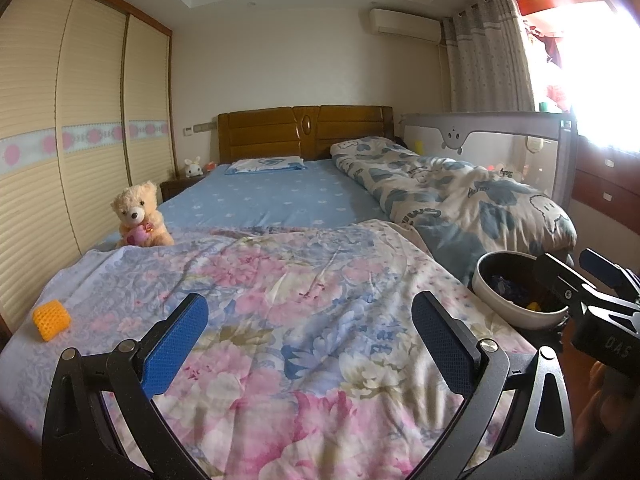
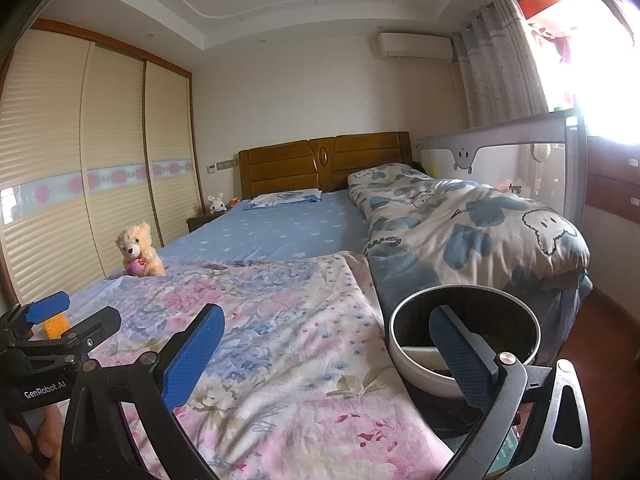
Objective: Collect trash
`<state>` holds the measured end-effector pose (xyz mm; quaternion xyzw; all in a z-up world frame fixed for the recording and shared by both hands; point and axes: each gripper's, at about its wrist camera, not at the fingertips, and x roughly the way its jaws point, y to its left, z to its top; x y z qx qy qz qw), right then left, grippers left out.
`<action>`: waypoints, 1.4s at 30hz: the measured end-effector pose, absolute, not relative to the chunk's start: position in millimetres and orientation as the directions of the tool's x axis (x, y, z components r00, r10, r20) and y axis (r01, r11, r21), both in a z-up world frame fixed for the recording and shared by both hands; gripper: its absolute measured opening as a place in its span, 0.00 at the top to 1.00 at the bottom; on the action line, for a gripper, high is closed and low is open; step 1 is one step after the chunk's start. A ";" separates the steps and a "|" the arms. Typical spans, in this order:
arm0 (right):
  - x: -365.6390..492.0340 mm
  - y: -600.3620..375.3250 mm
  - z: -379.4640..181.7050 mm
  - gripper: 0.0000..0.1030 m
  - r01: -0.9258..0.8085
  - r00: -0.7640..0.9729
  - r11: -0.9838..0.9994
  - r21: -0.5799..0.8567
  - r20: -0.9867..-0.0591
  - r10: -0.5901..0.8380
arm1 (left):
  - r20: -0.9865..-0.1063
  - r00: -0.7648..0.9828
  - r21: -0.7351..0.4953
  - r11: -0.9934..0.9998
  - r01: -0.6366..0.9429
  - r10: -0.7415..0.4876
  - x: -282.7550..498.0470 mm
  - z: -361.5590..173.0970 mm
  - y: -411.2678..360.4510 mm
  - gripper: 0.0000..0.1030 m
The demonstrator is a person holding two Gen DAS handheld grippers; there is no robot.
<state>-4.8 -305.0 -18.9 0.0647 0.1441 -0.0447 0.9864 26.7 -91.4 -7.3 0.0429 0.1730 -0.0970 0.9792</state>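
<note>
Left gripper [image 1: 311, 334]: spread wide, empty, low centre of frame above the floral quilt [image 1: 280, 300].
Right gripper [image 2: 327, 346]: spread wide, empty, one finger in front of the trash bin [image 2: 404, 356].
Trash: yellow foam net [image 1: 52, 319], lower left, lying on quilt.
Trash bin: lower right, at bed edge.

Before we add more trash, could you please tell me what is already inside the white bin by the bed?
The left wrist view shows dark blue crumpled material and a small yellow piece inside the white bin. Its near wall hides the bottom, so anything deeper cannot be seen.
</note>
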 end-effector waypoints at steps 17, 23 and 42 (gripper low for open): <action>-3.6 -303.4 -18.5 0.00 0.104 0.954 0.987 0.124 -0.293 -0.063 | -0.351 0.918 0.047 0.975 0.215 -0.186 26.4 -8.4 -95.3 0.00; -3.0 -301.6 -18.3 0.00 0.102 0.954 0.987 0.124 -0.295 -0.061 | -0.354 0.916 0.049 0.975 0.218 -0.187 27.0 -9.2 -96.1 0.00; -3.8 -297.7 -20.2 0.00 0.099 0.954 0.987 0.128 -0.294 -0.058 | -0.354 0.916 0.049 0.974 0.219 -0.188 26.6 -9.7 -97.0 0.00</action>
